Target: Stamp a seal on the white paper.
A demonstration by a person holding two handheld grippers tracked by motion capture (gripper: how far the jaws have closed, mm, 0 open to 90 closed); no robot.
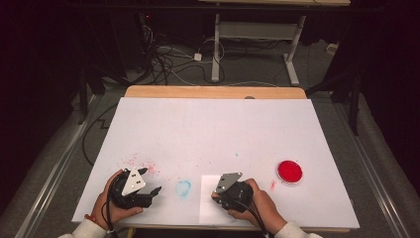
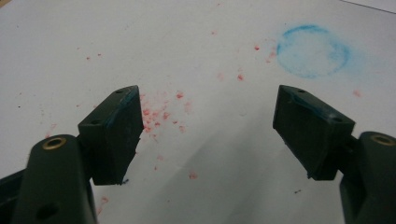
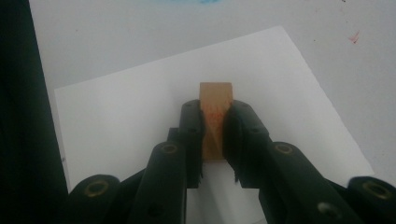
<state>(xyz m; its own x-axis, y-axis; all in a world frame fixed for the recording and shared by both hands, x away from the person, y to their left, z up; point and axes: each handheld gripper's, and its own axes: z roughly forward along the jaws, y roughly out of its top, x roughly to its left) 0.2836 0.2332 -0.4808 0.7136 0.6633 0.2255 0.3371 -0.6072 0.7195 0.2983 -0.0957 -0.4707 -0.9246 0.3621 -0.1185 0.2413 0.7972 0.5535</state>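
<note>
A small wooden block [image 3: 215, 95] with a faint red mark on its side is clamped between the jaws of my right gripper [image 3: 215, 126]. It stands just above a white paper sheet [image 3: 140, 107]. In the high view the right gripper [image 1: 219, 195] sits over that paper [image 1: 208, 210] near the table's front edge. My left gripper [image 2: 208, 135] is open with nothing between its jaws, low over the white table cover. It lies at the front left [image 1: 151, 180], jaws pointing right.
A round red ink pad [image 1: 289, 171] lies at the right of the white table cover [image 1: 213, 124]. A blue ring stain [image 1: 183, 188] [image 2: 312, 50] sits between the grippers. Red specks [image 2: 159, 114] dot the cover near the left gripper. Cables and desk legs stand beyond the far edge.
</note>
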